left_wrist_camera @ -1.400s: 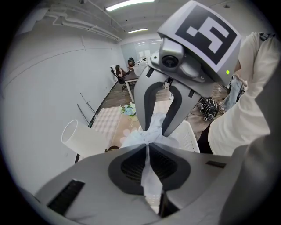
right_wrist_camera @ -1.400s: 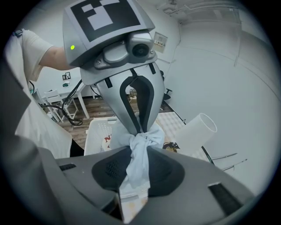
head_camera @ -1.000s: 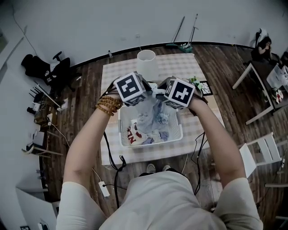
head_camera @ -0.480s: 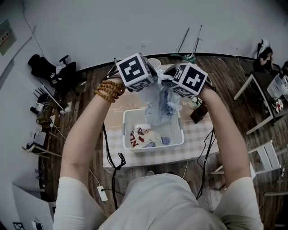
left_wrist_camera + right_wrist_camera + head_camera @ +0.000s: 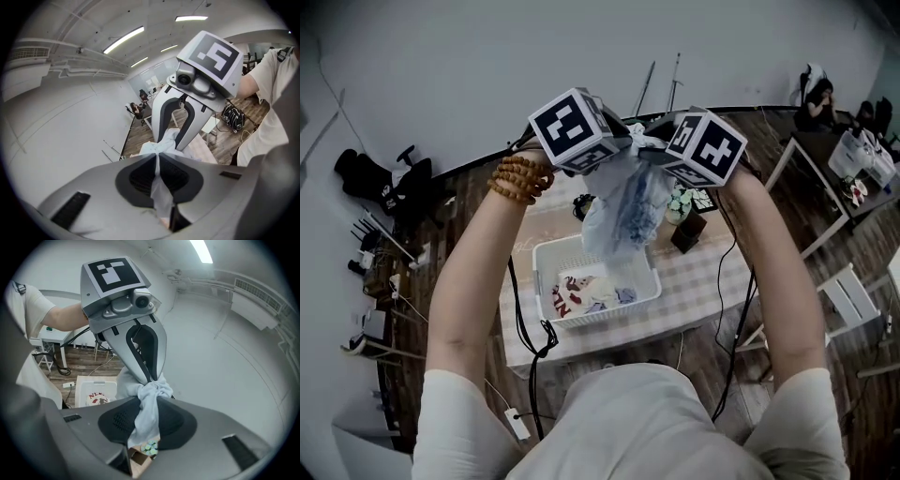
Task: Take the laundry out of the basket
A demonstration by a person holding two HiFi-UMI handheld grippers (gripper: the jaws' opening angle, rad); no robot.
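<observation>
Head view: my left gripper (image 5: 617, 157) and right gripper (image 5: 654, 159) hold a pale blue garment (image 5: 623, 211) above the white basket (image 5: 546, 258) on the desk (image 5: 703, 281); other clothes (image 5: 581, 291) lie inside, not yet removed. Left gripper view: clenched on a thin fold. Right gripper view: clenched on bunched cloth.

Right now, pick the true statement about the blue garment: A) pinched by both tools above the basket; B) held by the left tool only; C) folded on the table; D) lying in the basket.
A: left tool and right tool both clamp the garment over the basket.
</observation>
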